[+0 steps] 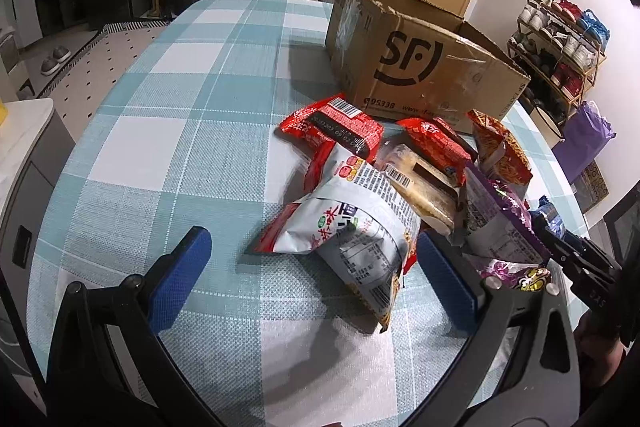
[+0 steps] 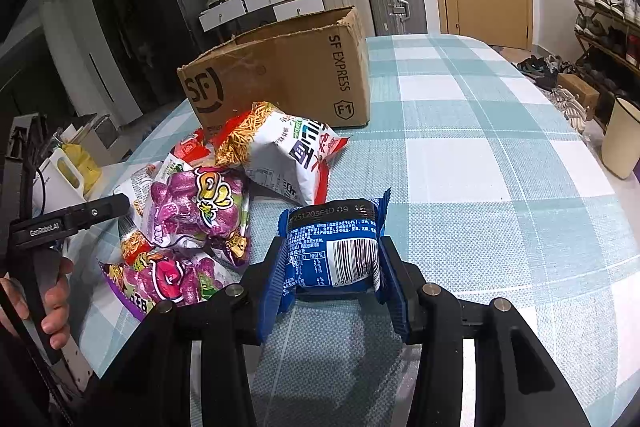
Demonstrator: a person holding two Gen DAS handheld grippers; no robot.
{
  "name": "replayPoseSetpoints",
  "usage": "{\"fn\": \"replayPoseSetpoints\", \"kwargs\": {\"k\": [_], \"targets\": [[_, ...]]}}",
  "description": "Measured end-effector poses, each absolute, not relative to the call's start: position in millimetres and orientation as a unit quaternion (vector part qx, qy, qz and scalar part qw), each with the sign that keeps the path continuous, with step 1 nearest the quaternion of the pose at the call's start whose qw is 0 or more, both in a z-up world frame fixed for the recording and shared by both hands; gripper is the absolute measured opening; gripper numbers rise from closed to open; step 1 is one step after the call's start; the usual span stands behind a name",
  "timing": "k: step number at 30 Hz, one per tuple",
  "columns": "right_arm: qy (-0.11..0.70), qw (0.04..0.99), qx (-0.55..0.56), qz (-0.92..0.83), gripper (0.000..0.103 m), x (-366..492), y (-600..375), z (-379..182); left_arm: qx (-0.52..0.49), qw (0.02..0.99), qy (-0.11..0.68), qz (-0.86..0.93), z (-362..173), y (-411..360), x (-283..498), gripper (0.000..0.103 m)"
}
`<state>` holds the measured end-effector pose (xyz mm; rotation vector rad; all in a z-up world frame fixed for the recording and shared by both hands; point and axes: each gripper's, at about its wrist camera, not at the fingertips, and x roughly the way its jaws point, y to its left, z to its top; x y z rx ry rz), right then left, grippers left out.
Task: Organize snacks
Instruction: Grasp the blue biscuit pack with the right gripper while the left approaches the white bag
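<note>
Checked tablecloth [image 1: 168,131] carries a cardboard box [image 1: 416,67] and, just before it, a snack pile — the left gripper [image 1: 312,263] spread wide around a white packet [image 1: 360,227]. Right wrist view: right gripper [image 2: 334,267] clamps a blue packet [image 2: 332,251] beside purple bags [image 2: 196,211].

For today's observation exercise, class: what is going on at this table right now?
A person is sorting snacks with two handheld grippers. The right gripper is shut on a blue snack packet, held above the checked tablecloth. The left gripper is open, its fingers either side of a white noodle bag in the snack pile. An open cardboard box stands behind the pile.
</note>
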<state>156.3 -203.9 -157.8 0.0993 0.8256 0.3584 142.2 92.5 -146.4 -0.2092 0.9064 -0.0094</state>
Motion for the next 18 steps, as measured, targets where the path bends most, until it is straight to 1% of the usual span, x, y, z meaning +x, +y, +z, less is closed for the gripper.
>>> {"fn": "replayPoseSetpoints", "kwargs": {"k": [18], "targets": [[0.389,0.902,0.064,0.178,0.045,152.5,-210.2,-154.4,-0.158,0.872,0.462,-0.03,-164.5,98.7,163.8,0.102]]}}
